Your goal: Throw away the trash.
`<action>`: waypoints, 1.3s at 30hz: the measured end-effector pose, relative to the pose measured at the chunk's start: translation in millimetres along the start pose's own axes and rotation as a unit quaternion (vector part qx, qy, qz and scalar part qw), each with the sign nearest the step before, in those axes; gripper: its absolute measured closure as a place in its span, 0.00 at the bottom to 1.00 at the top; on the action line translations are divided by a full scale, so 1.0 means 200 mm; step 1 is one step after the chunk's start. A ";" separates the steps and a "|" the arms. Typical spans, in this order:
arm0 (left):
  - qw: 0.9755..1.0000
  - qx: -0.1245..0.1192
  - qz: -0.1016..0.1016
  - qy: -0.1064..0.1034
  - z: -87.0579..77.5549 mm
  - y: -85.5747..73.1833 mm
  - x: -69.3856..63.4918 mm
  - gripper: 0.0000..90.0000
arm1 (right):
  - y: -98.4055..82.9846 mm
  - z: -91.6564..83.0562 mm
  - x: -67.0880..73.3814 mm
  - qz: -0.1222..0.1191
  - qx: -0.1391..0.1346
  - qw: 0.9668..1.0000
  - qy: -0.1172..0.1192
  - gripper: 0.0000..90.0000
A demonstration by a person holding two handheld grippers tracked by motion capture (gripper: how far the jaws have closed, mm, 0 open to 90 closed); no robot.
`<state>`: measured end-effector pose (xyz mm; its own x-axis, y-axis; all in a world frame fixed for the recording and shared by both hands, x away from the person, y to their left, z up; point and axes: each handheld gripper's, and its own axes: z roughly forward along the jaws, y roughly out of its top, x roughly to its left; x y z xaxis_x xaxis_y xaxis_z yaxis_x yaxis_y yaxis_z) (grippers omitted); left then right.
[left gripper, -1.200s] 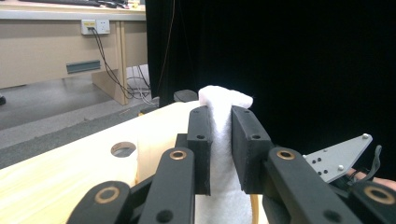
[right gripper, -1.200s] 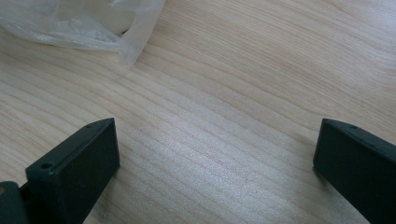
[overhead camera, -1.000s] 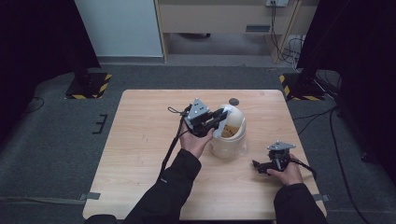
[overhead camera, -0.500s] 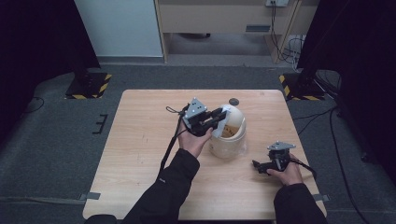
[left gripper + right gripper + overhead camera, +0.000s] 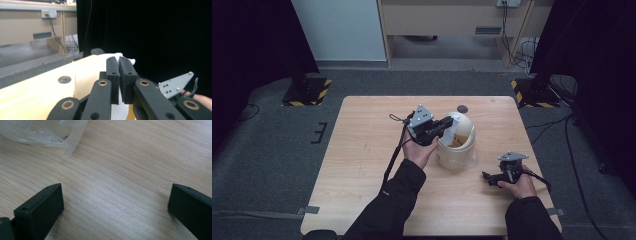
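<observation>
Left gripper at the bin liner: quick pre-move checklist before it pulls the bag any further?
1. Left gripper jaws shut: ok; they have just been closing, pads nearly together.
2. Bag edge between the pads: ok, a bit of white plastic shows at the tips in the left gripper view.
3. White bin upright on the table: ok.
4. Brownish contents staying inside: ok, none seen on the wood.
5. Right gripper steadying the bin: not ok; it rests open on the table, apart from the bin.
6. How firmly the plastic is held: cannot tell.
</observation>
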<state>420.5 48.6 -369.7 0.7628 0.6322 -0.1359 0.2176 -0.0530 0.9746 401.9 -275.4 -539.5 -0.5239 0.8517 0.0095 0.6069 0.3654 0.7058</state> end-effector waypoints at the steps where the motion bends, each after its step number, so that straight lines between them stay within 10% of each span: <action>1: 1.000 -0.003 0.003 0.001 0.00 0.00 0.00 0.96 | 0.00 0.00 0.00 0.000 0.000 1.000 0.000 0.01; 39: 0.999 -0.021 0.019 -0.027 0.04 -0.12 0.04 0.96 | 0.00 0.00 0.00 -0.003 0.000 1.000 0.002 0.01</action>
<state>426.4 48.9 -395.1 0.8024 0.5870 -0.1077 0.1639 -0.0432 0.9855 401.9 -275.1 -539.5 -0.5302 0.8478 0.0079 0.6040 0.3712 0.7053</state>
